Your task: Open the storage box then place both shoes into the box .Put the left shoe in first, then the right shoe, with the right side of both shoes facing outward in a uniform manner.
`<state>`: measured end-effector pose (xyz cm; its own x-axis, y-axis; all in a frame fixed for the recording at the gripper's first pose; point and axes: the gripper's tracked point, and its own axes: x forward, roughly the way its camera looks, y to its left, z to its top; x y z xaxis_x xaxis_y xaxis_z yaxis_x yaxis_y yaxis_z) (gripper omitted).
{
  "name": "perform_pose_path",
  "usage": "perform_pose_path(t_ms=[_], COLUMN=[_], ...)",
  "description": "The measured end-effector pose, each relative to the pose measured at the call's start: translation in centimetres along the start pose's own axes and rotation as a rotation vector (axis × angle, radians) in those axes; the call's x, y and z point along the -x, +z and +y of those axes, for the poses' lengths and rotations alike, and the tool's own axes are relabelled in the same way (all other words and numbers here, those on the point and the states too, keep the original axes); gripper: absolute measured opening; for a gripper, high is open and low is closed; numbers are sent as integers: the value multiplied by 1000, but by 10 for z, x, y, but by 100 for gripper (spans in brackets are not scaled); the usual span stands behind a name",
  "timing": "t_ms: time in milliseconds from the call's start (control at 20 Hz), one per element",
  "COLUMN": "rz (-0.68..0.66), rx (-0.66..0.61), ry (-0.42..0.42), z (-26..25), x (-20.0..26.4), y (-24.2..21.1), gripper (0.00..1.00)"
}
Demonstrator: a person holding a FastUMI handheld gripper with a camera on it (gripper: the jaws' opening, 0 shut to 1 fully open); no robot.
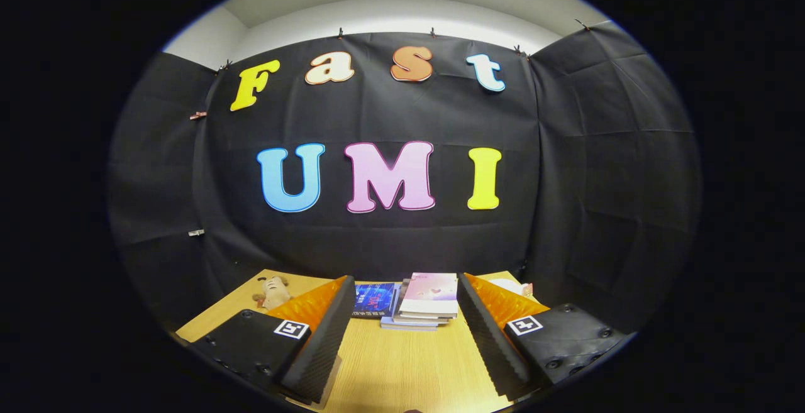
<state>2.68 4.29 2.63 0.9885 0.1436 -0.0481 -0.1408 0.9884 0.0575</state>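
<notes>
My gripper (pixel 405 290) is held level above the wooden table (pixel 402 369), looking toward the back wall of the booth. Its two fingers (pixel 327 331) stand wide apart with nothing between them. Neither the storage box nor a shoe is among the things I can make out on the table from here.
Just beyond the fingers, at the table's back edge, lies a stack of books (pixel 427 303) with a pale pink cover on top, and a dark blue book (pixel 374 298) beside it. A small plush toy (pixel 273 291) sits at the back left. A pale object (pixel 512 286) peeks out behind the right finger.
</notes>
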Motion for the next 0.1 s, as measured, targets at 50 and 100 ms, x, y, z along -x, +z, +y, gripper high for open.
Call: perform_pose_path(t_ms=[50, 100], rz=[-2, -5], rx=[0, 0], ry=[-4, -8], z=[2, 3], x=[1, 2], y=[0, 1], gripper=[98, 98])
